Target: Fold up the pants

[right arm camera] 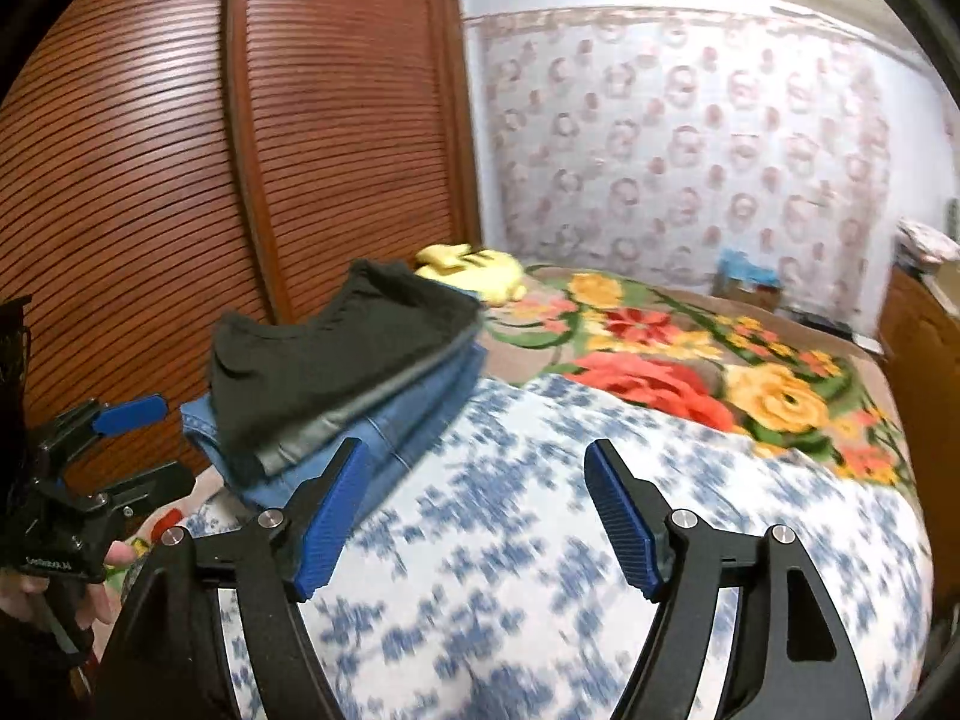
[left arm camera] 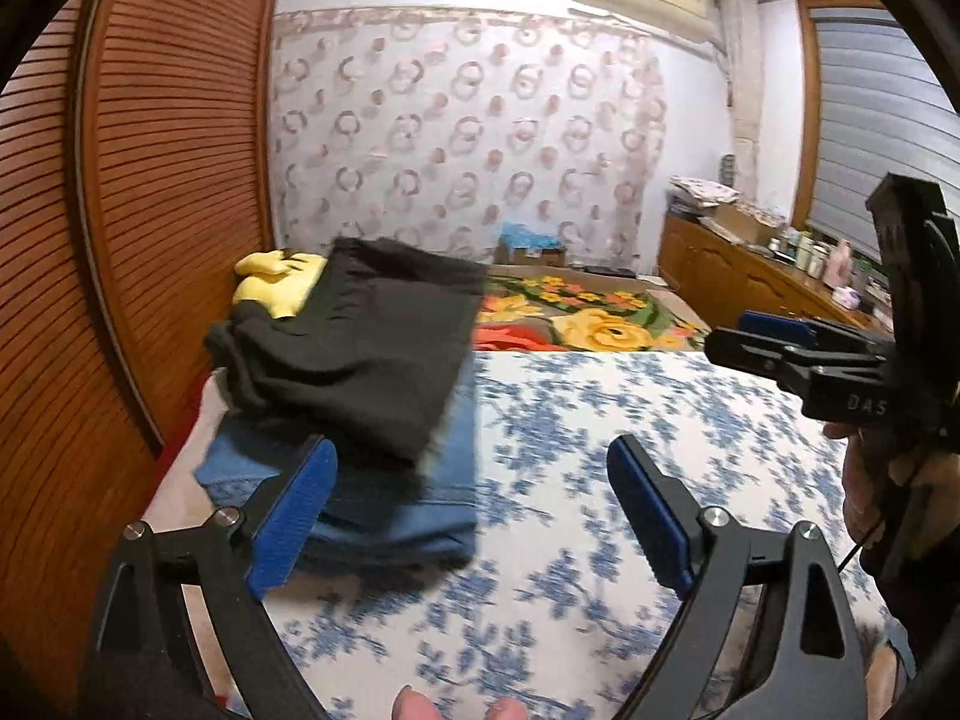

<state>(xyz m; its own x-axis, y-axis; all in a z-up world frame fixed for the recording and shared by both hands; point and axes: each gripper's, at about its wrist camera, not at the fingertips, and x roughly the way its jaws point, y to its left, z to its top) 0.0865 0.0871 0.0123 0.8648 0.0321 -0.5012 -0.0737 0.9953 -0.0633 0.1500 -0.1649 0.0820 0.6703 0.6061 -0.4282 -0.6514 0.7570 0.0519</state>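
Left wrist view — both tools released, gripping nothing.
Folded black pants point(left arm camera: 354, 348) top the jeans point(left arm camera: 384, 504), long axis running away toward the wardrobe point(left arm camera: 150, 180); left gripper point(left arm camera: 474, 510) and right gripper point(right arm camera: 480, 516) spread.

Matt black cloth pants point(left arm camera: 354, 348) on denim point(left arm camera: 396, 498); slatted glossy wood wardrobe point(left arm camera: 168, 138).

both cams sit on the handheld grippers, looking forward along the fingers and tilted a bit down over the bed point(left arm camera: 600, 420). left wrist view sits close to the stack of folded pants point(left arm camera: 354, 360), louvered wardrobe point(left arm camera: 168, 150) on its left. right wrist view looks from further right. both share the stack, floral blanket point(right arm camera: 690, 360) and patterned wall point(right arm camera: 690, 138)
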